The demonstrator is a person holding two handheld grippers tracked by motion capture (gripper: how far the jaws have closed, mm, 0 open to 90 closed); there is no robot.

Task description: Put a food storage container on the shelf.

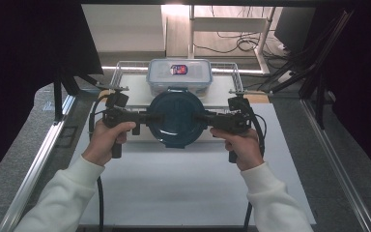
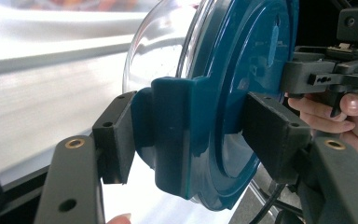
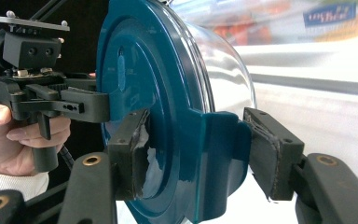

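left tool [image 1: 150, 117]: we have it gripped in the left hand [image 1: 105, 140], jaws closed onto the left side latch [image 2: 177, 135] of the round container [image 1: 178, 117]. Pads sit on both faces of the flap.
left-side reason: our guess is that the latch is the one flat tab a two-jaw tool can pinch; the curved rim gives no purchase.
container: teal lid on a clear bowl, held between both tools, over the far part of the white desk [image 1: 183, 188]. We can't tell if the base touches the desk or hangs just above it.
behind it: clear rectangular box [image 1: 179, 75] with a coloured label sits in the wire rack [image 1: 118, 72], just beyond the round container.
right tool [image 1: 204, 118]: in the right hand [image 1: 239, 145], jaws closed onto the opposite latch [image 3: 209, 158]. Mirror of the left.
why two-sided: we judge the symmetric pinch keeps the container level and stops it rotating.
high view adds: overall layout, lid face-on, both forearms in white sleeves, rack and box position.
left tool's view adds: clear bowl wall [image 2: 161, 44] under the lid, pad contact on the flap, the other tool on the far side.
right tool's view adds: frayed lining on its own pads, bowl curvature, blurred label in the background.
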